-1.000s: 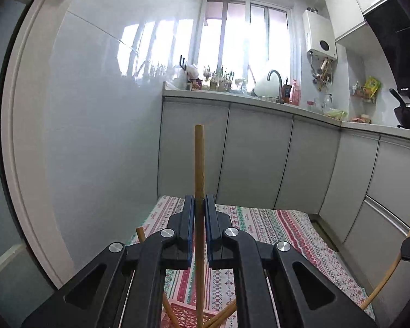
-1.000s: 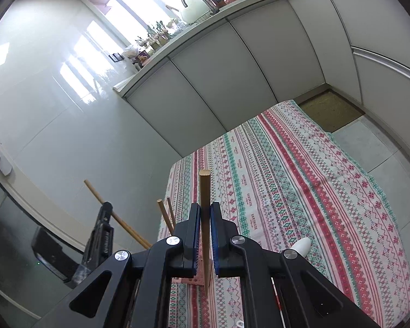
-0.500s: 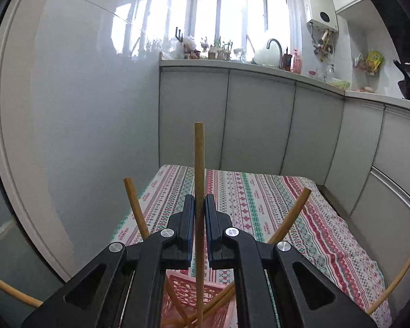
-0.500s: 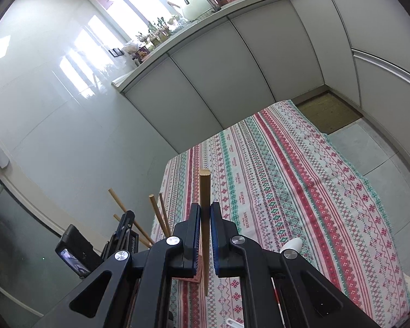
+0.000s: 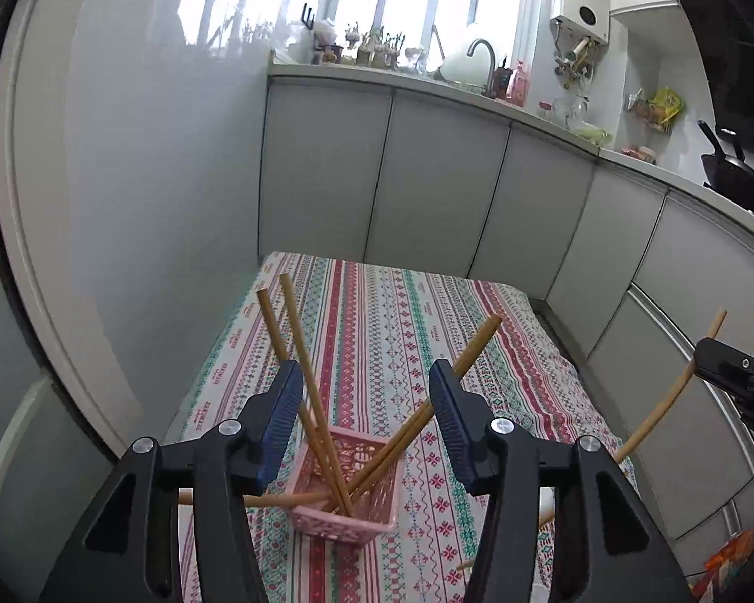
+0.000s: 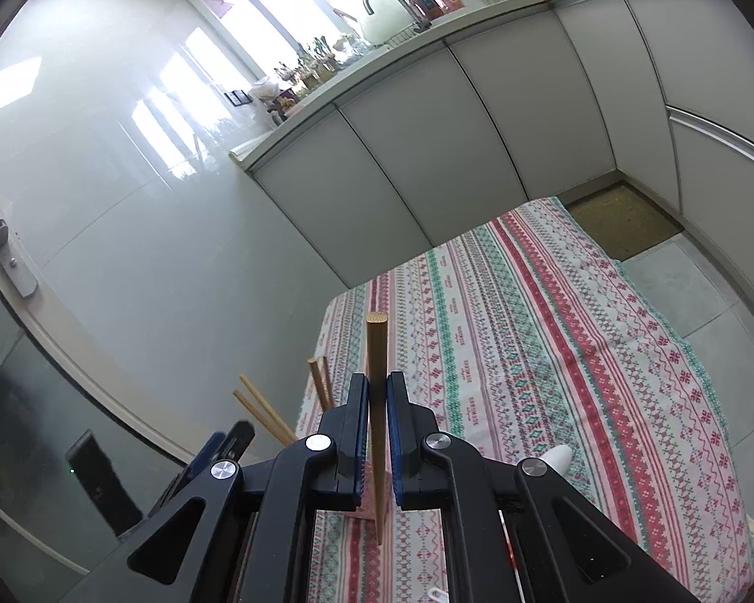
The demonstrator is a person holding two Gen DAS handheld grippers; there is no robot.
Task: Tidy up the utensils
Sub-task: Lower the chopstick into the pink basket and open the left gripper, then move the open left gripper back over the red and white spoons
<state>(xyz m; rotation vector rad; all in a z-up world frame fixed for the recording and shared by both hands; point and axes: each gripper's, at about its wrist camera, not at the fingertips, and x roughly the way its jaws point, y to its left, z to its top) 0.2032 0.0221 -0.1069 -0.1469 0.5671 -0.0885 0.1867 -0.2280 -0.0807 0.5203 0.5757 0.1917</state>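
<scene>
Basket point(image 5: 344, 507) base is hidden behind the left gripper point(image 5: 364, 419); its jaws have just been opening and nothing is held, the chopstick clamped earlier now released among chopsticks point(image 5: 321, 432) in the basket. One chopstick point(image 6: 377, 387) is pinched upright by the right gripper point(image 6: 377, 432), lower end cut off.

Both wrist fisheyes sit close above the patterned table point(image 5: 377, 311), angled down past their own jaws, sharing table, cabinets point(image 6: 427, 140), window.
</scene>
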